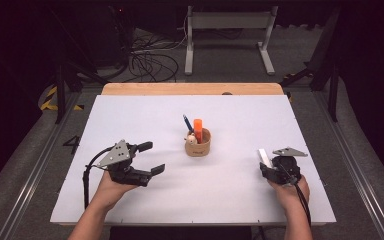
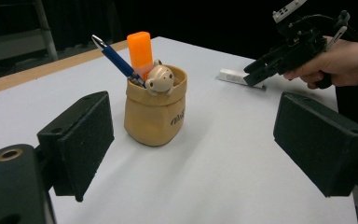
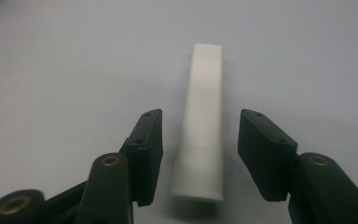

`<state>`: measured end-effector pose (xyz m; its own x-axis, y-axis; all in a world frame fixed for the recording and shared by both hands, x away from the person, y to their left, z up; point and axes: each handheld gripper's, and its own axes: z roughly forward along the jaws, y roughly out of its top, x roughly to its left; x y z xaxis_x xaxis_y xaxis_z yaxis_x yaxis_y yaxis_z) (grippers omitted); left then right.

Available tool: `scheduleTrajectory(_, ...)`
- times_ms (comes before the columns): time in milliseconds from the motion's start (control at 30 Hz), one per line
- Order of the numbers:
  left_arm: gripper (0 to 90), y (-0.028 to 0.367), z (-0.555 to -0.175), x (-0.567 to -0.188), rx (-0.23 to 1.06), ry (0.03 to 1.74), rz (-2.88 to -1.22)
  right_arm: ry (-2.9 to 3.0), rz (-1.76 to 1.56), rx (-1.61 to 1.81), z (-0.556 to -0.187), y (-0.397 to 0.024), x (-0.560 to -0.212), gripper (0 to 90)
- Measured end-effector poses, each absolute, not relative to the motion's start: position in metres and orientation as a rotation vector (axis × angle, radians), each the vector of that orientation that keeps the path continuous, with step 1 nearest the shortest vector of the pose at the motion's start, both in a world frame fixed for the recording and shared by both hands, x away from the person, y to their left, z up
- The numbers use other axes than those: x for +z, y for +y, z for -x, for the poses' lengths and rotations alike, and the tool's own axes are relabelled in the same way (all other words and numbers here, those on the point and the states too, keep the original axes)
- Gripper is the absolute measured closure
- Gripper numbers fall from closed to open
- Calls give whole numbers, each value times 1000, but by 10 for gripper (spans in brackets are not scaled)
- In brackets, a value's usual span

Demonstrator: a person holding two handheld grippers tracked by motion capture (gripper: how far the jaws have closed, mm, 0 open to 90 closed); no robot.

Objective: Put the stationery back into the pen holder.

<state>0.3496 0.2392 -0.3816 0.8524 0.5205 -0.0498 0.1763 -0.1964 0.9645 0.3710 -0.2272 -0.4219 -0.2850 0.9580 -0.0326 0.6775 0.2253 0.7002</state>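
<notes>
A dark room with cables and a metal frame on the floor lies beyond the white worktop (image 1: pixel 130 125), whose wooden edge shows along its far side. Near the middle of the worktop stands a tan pouch-shaped holder (image 1: pixel 198 144), upright, carrying a blue pen (image 1: pixel 187 122) that leans toward 11 o'clock, an orange marker (image 1: pixel 198 128) standing straight, and a small bear figure (image 1: pixel 192 139) peeking over its rim.

At about 8 o'clock from the holder, well apart from it, the left claw (image 1: pixel 149 157) is held in the person's left hand (image 1: pixel 111 187), its jaws spread wide with nothing between them; in the left gripper view the holder sits beyond the gap.

At about 4 o'clock from the holder, the right claw (image 1: pixel 264 167) is gripped by the right hand (image 1: pixel 289 189). A white bar (image 3: pixel 203 121) lies flat on the worktop, its near end between the jaws, which stand partly apart on either side of it without touching it.
</notes>
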Motion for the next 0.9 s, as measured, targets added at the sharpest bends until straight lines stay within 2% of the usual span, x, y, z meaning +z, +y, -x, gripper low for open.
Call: scheduleTrajectory(900,127,239,-350,-383,339,536,-1772,2040,-1532,792,-362,-229,-428,554)
